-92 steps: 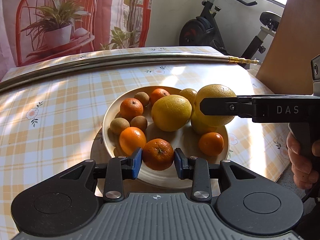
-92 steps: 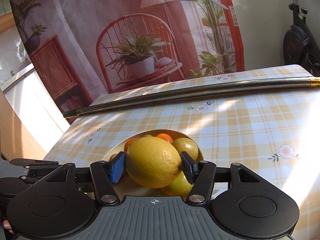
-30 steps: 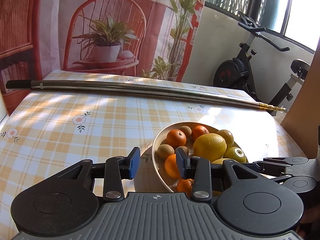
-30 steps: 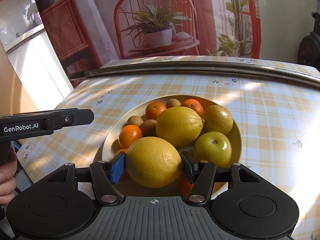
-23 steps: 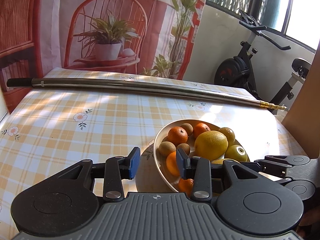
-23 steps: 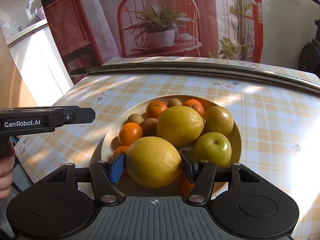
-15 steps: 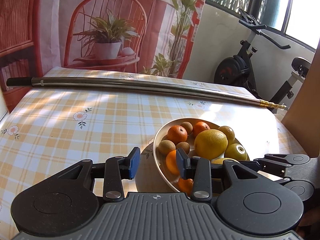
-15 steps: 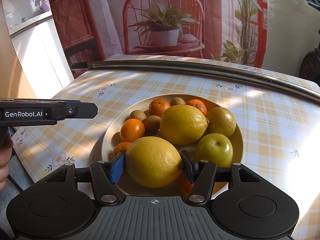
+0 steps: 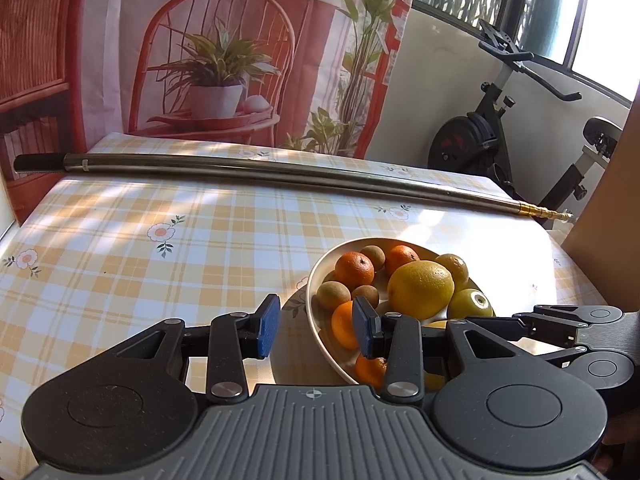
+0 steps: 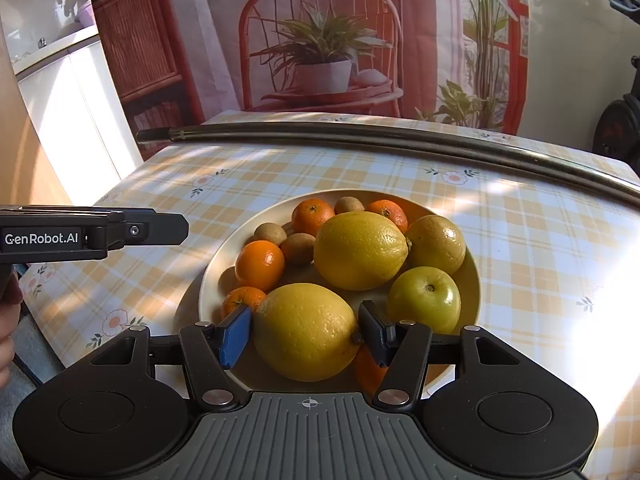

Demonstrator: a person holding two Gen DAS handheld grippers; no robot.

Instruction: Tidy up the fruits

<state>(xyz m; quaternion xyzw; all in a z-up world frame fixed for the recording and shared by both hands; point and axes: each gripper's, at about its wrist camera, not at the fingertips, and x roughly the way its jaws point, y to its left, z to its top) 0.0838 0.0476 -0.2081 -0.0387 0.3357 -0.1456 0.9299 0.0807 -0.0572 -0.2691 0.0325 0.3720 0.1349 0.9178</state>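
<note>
The checked worktop [image 10: 540,248] carries a cream plate [image 10: 212,276] heaped with fruit, a long metal pole [image 9: 280,174] lying well behind it. The right tongs [image 10: 306,334] are clamped on the big yellow citrus [image 10: 306,332] at the plate's near edge, low over the other fruit. The left tongs [image 9: 316,326] hang empty and parted, just beside the plate's left rim. My worry: the citrus is round and held only at its ends, so it could slip out, knocking a mandarin [image 10: 260,265] or kiwi [image 10: 270,233] off.
</note>
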